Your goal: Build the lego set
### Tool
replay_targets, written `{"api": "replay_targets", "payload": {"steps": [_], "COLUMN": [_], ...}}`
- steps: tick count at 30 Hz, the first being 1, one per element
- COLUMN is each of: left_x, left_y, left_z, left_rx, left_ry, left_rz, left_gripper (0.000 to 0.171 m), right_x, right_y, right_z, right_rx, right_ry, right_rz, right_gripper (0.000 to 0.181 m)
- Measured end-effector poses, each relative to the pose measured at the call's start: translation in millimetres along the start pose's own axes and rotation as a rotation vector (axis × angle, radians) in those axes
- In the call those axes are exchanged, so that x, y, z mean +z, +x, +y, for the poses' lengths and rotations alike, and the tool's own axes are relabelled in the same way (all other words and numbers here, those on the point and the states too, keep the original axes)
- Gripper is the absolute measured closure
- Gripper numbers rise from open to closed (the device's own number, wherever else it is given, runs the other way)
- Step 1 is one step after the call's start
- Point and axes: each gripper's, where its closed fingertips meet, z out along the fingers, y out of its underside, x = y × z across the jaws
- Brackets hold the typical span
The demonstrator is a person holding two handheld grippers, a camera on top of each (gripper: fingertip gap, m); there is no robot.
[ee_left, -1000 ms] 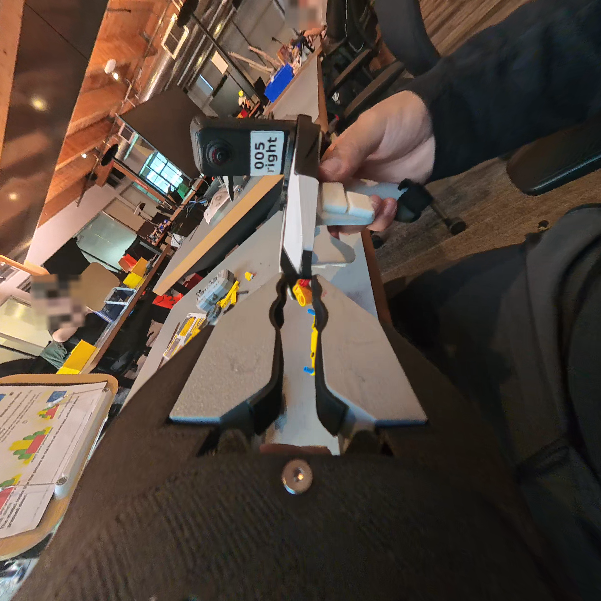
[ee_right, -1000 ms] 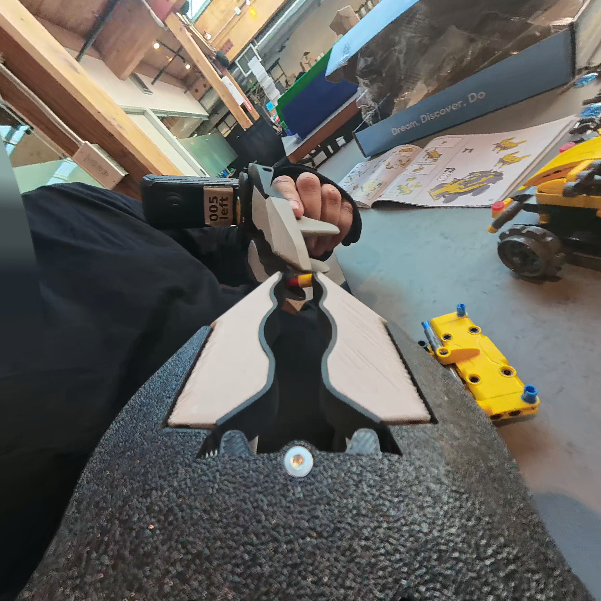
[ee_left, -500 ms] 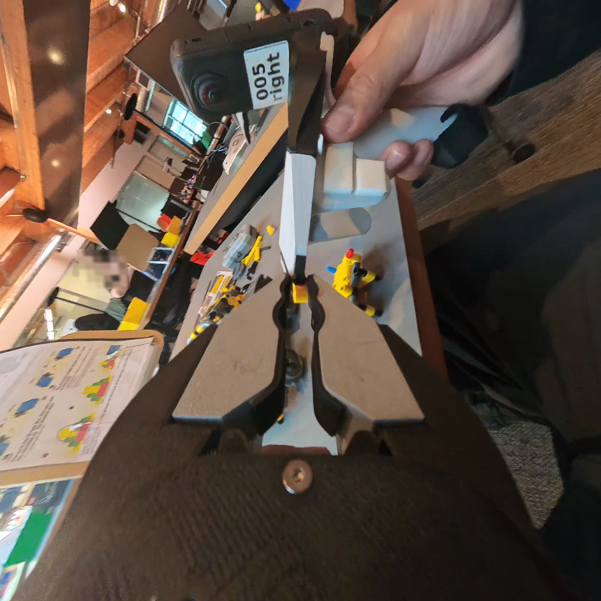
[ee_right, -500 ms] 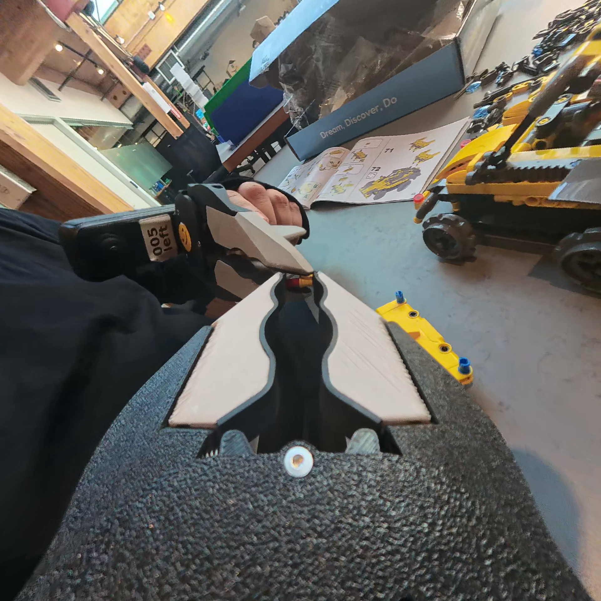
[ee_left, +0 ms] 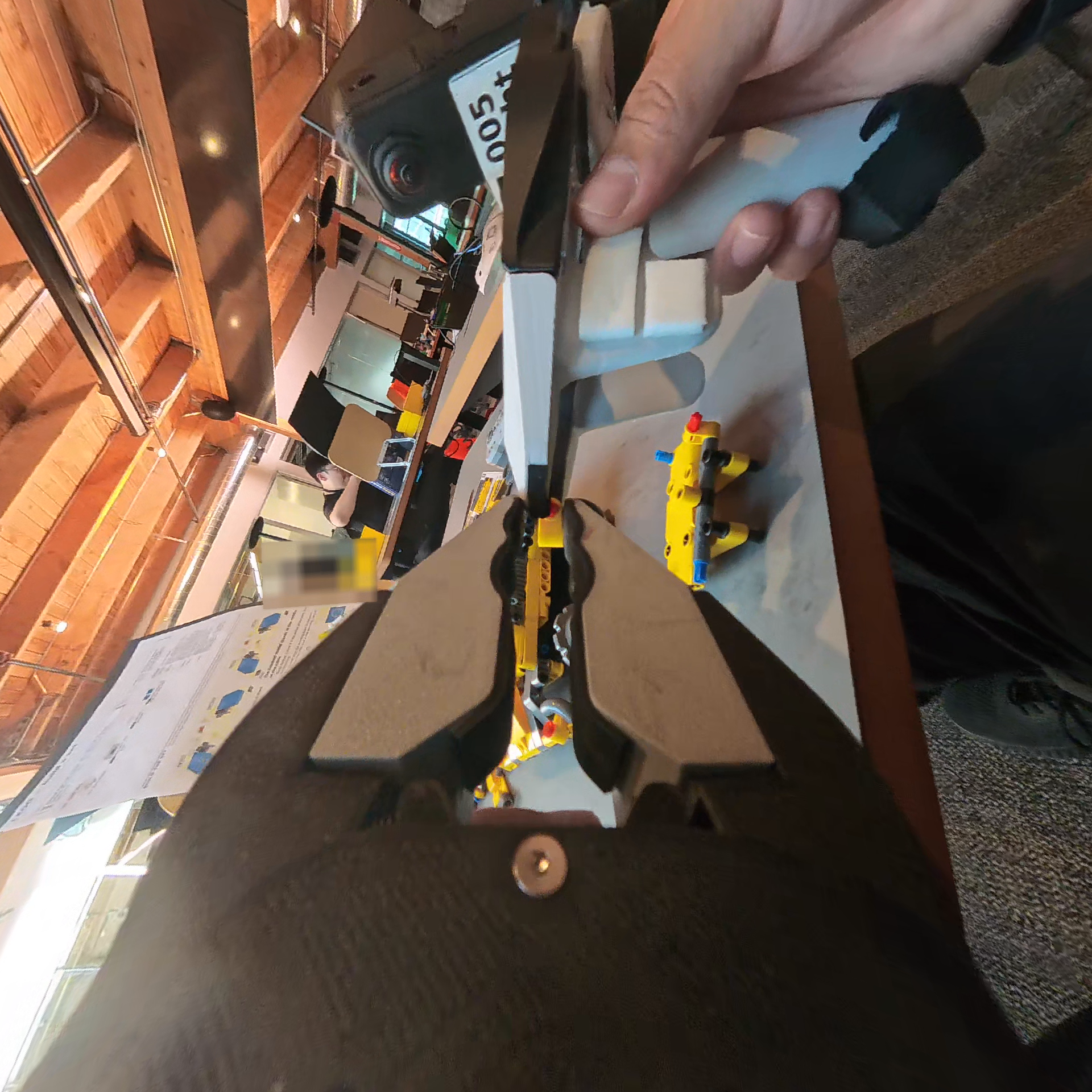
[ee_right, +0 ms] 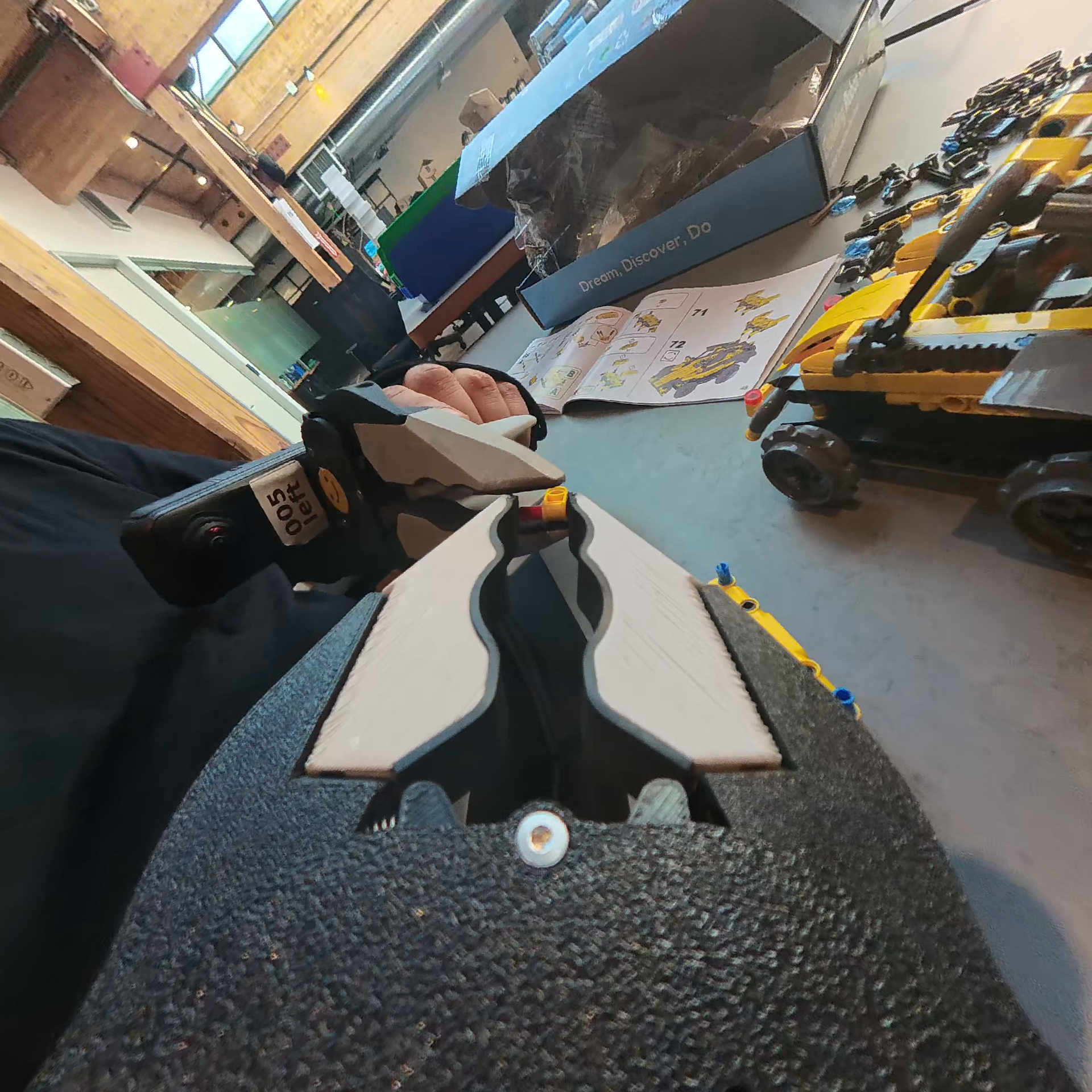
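The small yellow connector piece [ee_right: 554,500] with its red pin [ee_right: 530,513], light, rigid and slippery plastic best pinched on flat sides, sits clamped between both jaws' tips: left gripper [ee_left: 543,520] and right gripper [ee_right: 540,511] narrowed on it above the bench [ee_right: 886,620].

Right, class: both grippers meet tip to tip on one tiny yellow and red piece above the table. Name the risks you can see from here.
1. The small yellow and red piece sits only at the very tips of the left gripper and right gripper; a slight twist could pop it out.
2. If dropped, it might bounce off the table edge, or land among the yellow subassembly and be hard to spot.
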Motion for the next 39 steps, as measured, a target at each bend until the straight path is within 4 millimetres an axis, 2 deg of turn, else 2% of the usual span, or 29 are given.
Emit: {"api": "replay_targets", "payload": {"steps": [10,16,20,25,33,35,39], "left_x": [3,6,7,8,7,6,8], "left_y": [1,2,-2,-9,-7,-6,-6], "left_z": [10,9,8,11,2,1,-1], "left_rx": [-0.088,-0.092,-0.106,-0.212,-0.267,-0.297,-0.337], "left_ry": [-0.021,-0.021,-0.018,-0.029,-0.009,-0.008,0.007], "left_rz": [0.033,0.032,0.007,-0.011,-0.002,-0.008,0.0], "left_gripper": [0.166,0.167,0.167,0.168,0.167,0.167,0.167], "right_x": [0,-4,-10,-19,-7,-5,-8], "right_y": [5,7,7,6,1,2,2], "right_z": [-3,-3,-8,-15,-13,-10,-9], "right_rx": [0.031,0.047,0.048,0.006,-0.01,-0.02,-0.022], "right_ry": [0.046,0.06,0.09,0.112,0.091,0.075,0.054], "right_rz": [0.004,0.005,0.011,0.039,0.036,0.053,0.095], "right_gripper": [0.165,0.165,0.165,0.159,0.157,0.162,0.165]}}
